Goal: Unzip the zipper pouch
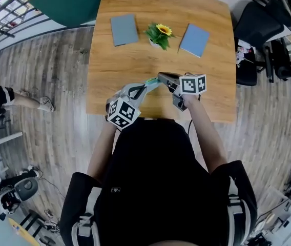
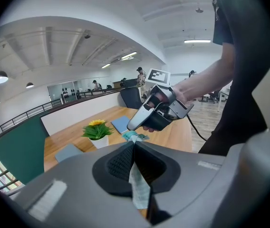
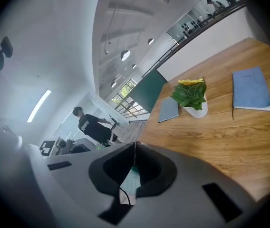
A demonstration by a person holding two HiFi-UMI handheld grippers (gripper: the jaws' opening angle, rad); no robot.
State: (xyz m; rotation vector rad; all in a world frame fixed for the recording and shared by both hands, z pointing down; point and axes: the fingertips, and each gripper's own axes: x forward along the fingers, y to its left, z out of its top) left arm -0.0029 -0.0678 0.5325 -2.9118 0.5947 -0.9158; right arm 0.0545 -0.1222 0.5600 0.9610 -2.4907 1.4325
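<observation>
Holding the zipper pouch (image 1: 152,81) in the air between both tongs, above the near edge of the counter (image 1: 135,60).

The left tongs (image 2: 134,144) are pressed together on one end of the pale teal fabric. The right tongs (image 3: 135,146) pinch the other end, where a thin dark cord (image 3: 123,194), perhaps the pull, shows. I cannot tell whether the slider itself is caught. If that grip is on cloth only, pulling apart would likely stretch the pouch rather than run the zipper, and so thin a hold could slip and drop it. The wooden counter carries a left notebook (image 1: 124,29), a right notebook (image 1: 194,40) and a potted sunflower (image 1: 159,35) at its far side. Around it lie plank floor (image 1: 48,70), a black chair (image 1: 255,22) at right, and a green panel (image 1: 71,1) far left.
</observation>
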